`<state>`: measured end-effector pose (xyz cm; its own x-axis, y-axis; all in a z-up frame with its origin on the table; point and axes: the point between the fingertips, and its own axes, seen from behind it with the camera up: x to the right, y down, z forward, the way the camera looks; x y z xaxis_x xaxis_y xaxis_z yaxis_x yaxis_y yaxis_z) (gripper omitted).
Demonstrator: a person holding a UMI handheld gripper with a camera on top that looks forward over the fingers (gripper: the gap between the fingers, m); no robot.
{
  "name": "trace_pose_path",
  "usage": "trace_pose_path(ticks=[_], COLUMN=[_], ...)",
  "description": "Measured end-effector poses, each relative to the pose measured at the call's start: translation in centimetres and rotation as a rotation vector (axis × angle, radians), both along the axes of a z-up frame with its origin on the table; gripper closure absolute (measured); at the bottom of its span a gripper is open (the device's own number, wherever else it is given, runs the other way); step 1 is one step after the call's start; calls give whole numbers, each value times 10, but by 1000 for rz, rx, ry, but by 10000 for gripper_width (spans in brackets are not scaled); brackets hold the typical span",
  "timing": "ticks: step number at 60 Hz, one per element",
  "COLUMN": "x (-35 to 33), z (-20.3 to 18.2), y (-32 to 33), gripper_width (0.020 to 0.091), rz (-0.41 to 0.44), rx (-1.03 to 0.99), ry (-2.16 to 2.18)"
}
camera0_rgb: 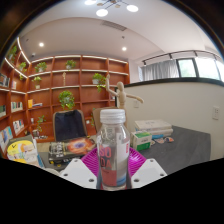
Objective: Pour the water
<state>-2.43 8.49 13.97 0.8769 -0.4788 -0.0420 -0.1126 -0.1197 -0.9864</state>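
A clear plastic water bottle (113, 145) with a white cap and a pink label stands upright between my fingers, lifted close to the camera. My gripper (113, 172) is shut on the bottle, with a magenta pad (92, 160) pressing on its left side and the other pad on its right. The bottle's base is hidden low between the fingers. No cup or glass shows from here.
A dark table (180, 150) stretches ahead, with a white and green box (152, 130) to the right and cluttered small items (40, 152) to the left. A chair (69, 124) and wooden shelves with plants (68, 98) stand behind.
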Motion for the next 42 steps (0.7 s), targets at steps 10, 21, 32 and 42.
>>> trace_pose_path(ticks=[10, 21, 32, 42], x=[16, 15, 17, 2], z=[-31, -39, -38, -50], y=[19, 32, 27, 16], gripper_width=[732, 729, 624, 391], rz=[4, 44, 20, 44], rx=[-18, 11, 29, -15], ry=[3, -16, 0, 15])
